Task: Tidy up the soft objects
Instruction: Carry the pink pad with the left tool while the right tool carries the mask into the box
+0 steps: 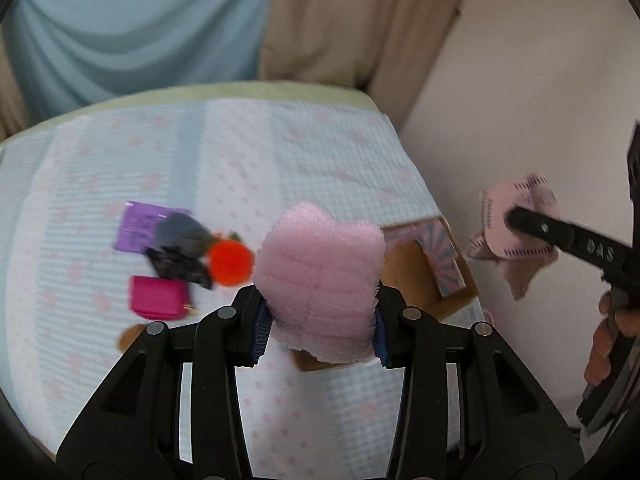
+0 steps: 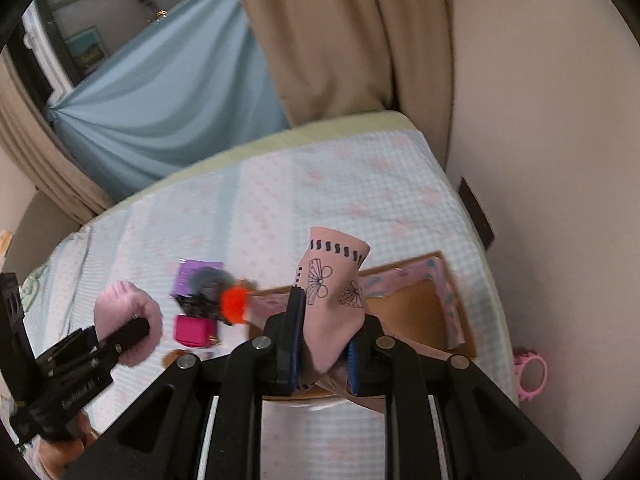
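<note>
above quilted bed (image 1: pixel 240 152), left tool (image 1: pixel 320 320) pinching fluffy pink plush (image 1: pixel 320 264)

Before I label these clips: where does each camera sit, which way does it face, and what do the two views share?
Left wrist: on the left gripper, facing along its fingers over the bed; fluffy pink cloth clamped, right gripper and a hand at right.
Right wrist: on the right gripper, facing the same bed; printed pink cloth clamped, left gripper at left.
Shared: cardboard box, orange pompom, magenta pouch.
</note>
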{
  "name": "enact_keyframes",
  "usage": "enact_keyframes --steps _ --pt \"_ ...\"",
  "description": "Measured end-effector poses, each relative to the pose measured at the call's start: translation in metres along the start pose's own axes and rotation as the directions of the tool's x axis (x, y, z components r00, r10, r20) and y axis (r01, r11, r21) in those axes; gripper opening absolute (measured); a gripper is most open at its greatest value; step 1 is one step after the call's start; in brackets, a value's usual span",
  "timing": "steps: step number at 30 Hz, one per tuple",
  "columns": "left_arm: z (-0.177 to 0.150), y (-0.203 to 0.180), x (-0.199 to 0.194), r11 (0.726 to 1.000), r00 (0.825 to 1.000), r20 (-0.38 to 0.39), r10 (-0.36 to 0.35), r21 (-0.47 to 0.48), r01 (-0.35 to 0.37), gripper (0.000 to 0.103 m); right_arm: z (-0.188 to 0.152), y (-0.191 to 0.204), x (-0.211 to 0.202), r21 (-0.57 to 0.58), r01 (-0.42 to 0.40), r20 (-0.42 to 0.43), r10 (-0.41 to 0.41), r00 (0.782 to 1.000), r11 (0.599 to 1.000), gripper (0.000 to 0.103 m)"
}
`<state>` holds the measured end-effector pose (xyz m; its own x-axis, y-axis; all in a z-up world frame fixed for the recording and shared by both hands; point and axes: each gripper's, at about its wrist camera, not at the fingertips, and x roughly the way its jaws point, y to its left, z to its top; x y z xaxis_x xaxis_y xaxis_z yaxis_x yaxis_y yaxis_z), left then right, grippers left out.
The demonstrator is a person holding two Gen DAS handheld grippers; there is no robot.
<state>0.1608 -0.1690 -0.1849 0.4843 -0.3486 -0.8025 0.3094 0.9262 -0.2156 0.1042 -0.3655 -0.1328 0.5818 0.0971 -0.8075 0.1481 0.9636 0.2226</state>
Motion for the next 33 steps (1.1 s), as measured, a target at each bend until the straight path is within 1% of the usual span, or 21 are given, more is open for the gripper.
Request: enact_keyframes --steps 2,6,9,12,14,16,18,19,20,21,23,24,26,27,28,29,30,31,32,33 --pt "-0.004 -0.019 0.024 1.000 0.999 -0.039 -0.013 0.026 0.014 0.037 0.002 -0.016 0.015 0.005 0.026 -0.028 -0.026 0.999 1.000 0.016" --pt "-0.015 -0.049 0.077 0.997 0.992 -0.125 -0.022 0.076 0.032 0.037 0.004 -0.045 0.042 0.024 0.050 -0.078 -0.048 0.996 0.998 0.016" --pt "-0.020 -0.058 0.116 0.995 0.984 -0.180 -0.003 0.096 0.020 0.037 0.001 -0.059 0.071 0.024 0.071 -0.133 -0.067 0.989 0.997 0.016" --pt "-0.027 -0.062 0.146 0.995 0.973 -0.230 0.014 0.101 0.010 0.037 -0.004 -0.067 0.099 0.016 0.071 -0.191 -0.067 0.979 0.997 0.016" --pt "-0.029 -0.059 0.167 0.995 0.964 -0.265 0.026 0.100 0.001 0.037 -0.009 -0.068 0.121 -0.005 0.074 -0.237 -0.073 0.969 0.997 0.016" --pt "-0.032 -0.052 0.188 0.995 0.950 -0.310 0.031 0.100 0.000 0.037 -0.012 -0.067 0.138 -0.017 0.069 -0.272 -0.072 0.960 0.997 0.016" --pt "-0.036 -0.049 0.210 0.995 0.929 -0.367 0.035 0.104 0.004 0.037 -0.015 -0.067 0.160 -0.028 0.059 -0.317 -0.065 0.946 0.998 0.016" --pt "-0.039 -0.049 0.219 0.994 0.921 -0.388 0.044 0.112 -0.001 0.037 -0.016 -0.067 0.169 -0.033 0.055 -0.332 -0.063 0.941 0.998 0.016" --pt "-0.041 -0.050 0.227 0.993 0.913 -0.404 0.051 0.121 -0.002 0.037 -0.017 -0.066 0.182 -0.043 0.049 -0.359 -0.061 0.931 0.998 0.016" --pt "-0.043 -0.050 0.232 0.992 0.908 -0.416 0.055 0.128 -0.002 0.037 -0.019 -0.065 0.190 -0.048 0.043 -0.380 -0.058 0.923 0.998 0.016" --pt "-0.045 -0.052 0.242 0.992 0.898 -0.436 0.054 0.130 0.004 0.037 -0.019 -0.065 0.202 -0.049 0.031 -0.404 -0.048 0.913 0.998 0.016" --pt "-0.046 -0.052 0.244 0.991 0.897 -0.439 0.051 0.132 0.009 0.037 -0.019 -0.065 0.208 -0.047 0.016 -0.416 -0.034 0.909 0.999 0.016" --pt "-0.047 -0.054 0.251 0.990 0.889 -0.454 0.056 0.141 0.009 0.037 -0.018 -0.064 0.213 -0.036 -0.004 -0.421 -0.012 0.907 0.999 0.016" --pt "-0.047 -0.053 0.253 0.990 0.886 -0.460 0.056 0.141 0.011 0.038 -0.018 -0.065 0.216 -0.024 -0.021 -0.427 0.009 0.904 0.999 0.016" --pt "-0.047 -0.054 0.256 0.990 0.884 -0.464 0.054 0.138 0.013 0.041 -0.017 -0.065 0.219 -0.018 -0.029 -0.433 0.018 0.901 0.999 0.017" --pt "-0.047 -0.054 0.256 0.990 0.885 -0.462 0.060 0.142 0.007 0.057 -0.018 -0.066 0.222 -0.009 -0.034 -0.447 0.027 0.894 0.999 0.017" --pt "-0.047 -0.056 0.256 0.989 0.885 -0.461 0.065 0.151 0.006 0.088 -0.019 -0.065 0.225 -0.007 -0.030 -0.455 0.023 0.890 1.000 0.020" --pt "-0.047 -0.057 0.256 0.986 0.884 -0.461 0.080 0.169 -0.001 0.101 -0.020 -0.066 0.228 -0.010 -0.019 -0.462 0.012 0.887 1.000 0.033" --pt "-0.048 -0.058 0.255 0.982 0.885 -0.454 0.101 0.188 -0.016 0.103 -0.021 -0.067 0.230 -0.022 -0.002 -0.470 -0.008 0.882 1.000 0.067" --pt "-0.049 -0.057 0.250 0.980 0.893 -0.437 0.104 0.197 -0.018 0.103 -0.023 -0.067 0.231 -0.029 -0.003 -0.482 -0.011 0.876 1.000 0.090"
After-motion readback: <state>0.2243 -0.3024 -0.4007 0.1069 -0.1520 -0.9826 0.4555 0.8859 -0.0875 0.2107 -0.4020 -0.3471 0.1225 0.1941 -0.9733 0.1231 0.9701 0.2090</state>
